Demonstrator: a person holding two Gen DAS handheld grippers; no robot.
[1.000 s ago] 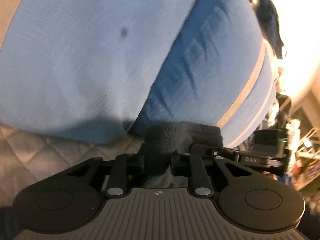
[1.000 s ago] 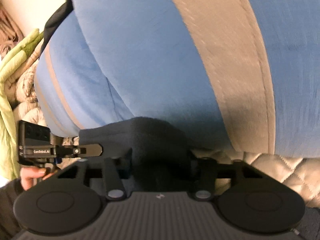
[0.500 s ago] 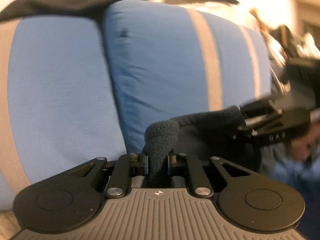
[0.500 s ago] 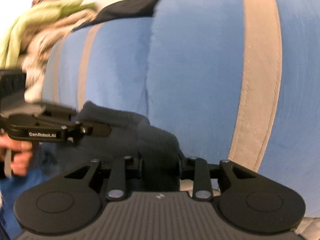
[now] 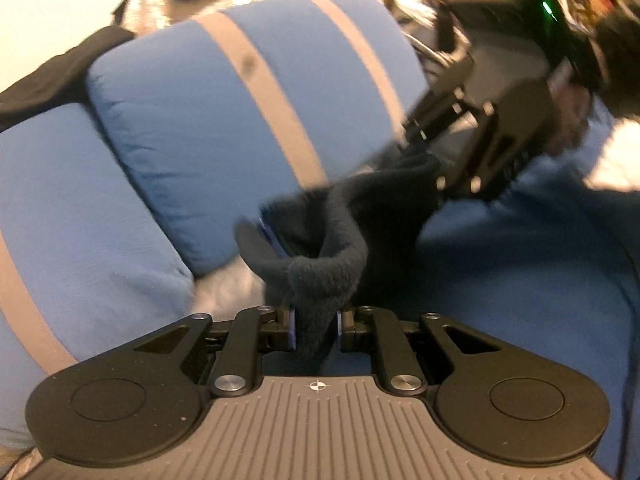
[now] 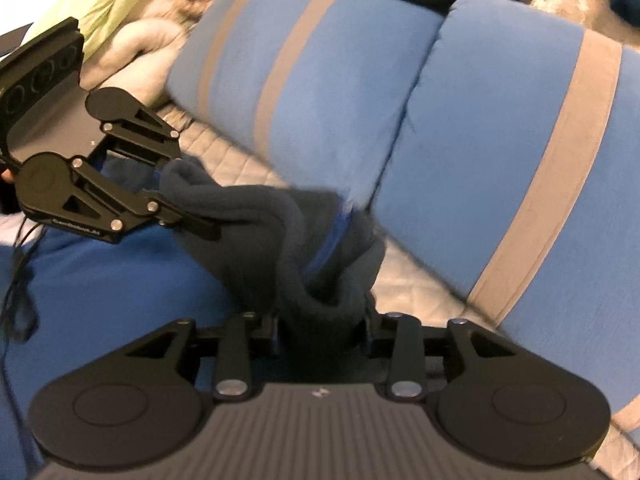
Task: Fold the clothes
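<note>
Bed [image 6: 240, 160]: pale quilted cover, two blue grey-striped pillows [image 6: 500, 128] far. Dark fleece garment [image 5: 320, 280] clamped in left hand-held gripper [image 5: 314, 328]; right hand-held gripper [image 6: 320, 330] jaws opening, fleece between.

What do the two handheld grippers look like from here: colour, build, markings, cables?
Both are matte black with two round discs, silver pivot screws and a ribbed grey plate. The left gripper has blue-edged fingers; white lettering marks its side. The right gripper carries a green light. A thin black cable trails below.
</note>
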